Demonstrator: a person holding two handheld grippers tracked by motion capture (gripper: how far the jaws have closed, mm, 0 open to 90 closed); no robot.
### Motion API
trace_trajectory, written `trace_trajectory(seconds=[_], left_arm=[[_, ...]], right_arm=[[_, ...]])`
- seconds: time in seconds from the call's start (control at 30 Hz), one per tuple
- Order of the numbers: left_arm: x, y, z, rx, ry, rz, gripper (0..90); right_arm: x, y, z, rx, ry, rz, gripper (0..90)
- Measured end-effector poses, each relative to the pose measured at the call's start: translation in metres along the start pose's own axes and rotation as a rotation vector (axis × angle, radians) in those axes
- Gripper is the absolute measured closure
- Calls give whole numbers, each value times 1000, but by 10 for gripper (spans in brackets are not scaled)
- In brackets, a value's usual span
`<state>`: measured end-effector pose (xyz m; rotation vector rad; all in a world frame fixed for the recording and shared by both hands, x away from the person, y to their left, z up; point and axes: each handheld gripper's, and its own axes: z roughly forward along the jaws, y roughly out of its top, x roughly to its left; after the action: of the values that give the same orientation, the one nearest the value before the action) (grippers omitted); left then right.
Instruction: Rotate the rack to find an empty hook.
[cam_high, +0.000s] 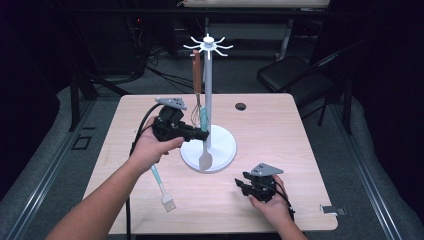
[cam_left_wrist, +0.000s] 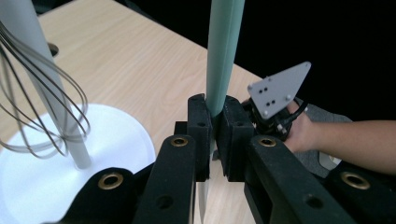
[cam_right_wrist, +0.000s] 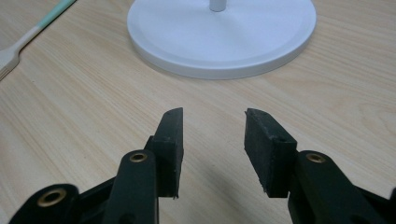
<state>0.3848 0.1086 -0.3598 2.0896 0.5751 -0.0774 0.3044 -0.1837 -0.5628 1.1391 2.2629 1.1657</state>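
A white rack stands mid-table on a round base (cam_high: 223, 146), its pole (cam_high: 208, 90) topped by hooks. From one hook hangs a brown-handled whisk (cam_high: 197, 75), its wires (cam_left_wrist: 42, 112) close to my left gripper. My left gripper (cam_high: 204, 135) is shut on the teal handle of a spatula (cam_left_wrist: 224, 51), held upright beside the pole, with its pale blade (cam_high: 205, 161) low over the front of the base. At the front right my right gripper (cam_high: 241, 184) stands open just above the table, nothing between its fingers (cam_right_wrist: 169, 135), pointing toward the base (cam_right_wrist: 224, 32).
A teal-handled brush (cam_high: 162, 187) lies on the table left of the base, below my left forearm; its handle (cam_right_wrist: 28, 35) appears in the right gripper view. A cable hole (cam_high: 241, 106) sits near the far edge. A small metal clip (cam_high: 332, 210) lies at the front right corner. A dark chair (cam_high: 290, 75) stands beyond the table.
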Motion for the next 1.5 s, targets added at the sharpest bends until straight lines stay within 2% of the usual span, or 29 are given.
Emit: trace_trajectory(seconds=[0.13,0.37,0.57,0.77,0.97,1.33,1.5], left_arm=[[-2,20,-11,-2,27,16,841],[-1,49,-22,-23,17,12,841],[0,73,-26,-49,-5,12,841],[2,90,-28,-48,5,6,841],[8,96,-27,-60,6,-13,841],[22,92,-22,-76,18,-62,840],[23,94,-20,-77,65,-60,832]], right_arm=[[-1,0,1,-1,0,3,572],[0,-1,1,17,-2,-2,569],[0,-2,4,3,3,9,567],[1,-3,5,4,10,9,566],[0,-2,3,-5,23,14,564],[1,-2,4,3,22,5,564],[1,-2,4,6,23,6,564]])
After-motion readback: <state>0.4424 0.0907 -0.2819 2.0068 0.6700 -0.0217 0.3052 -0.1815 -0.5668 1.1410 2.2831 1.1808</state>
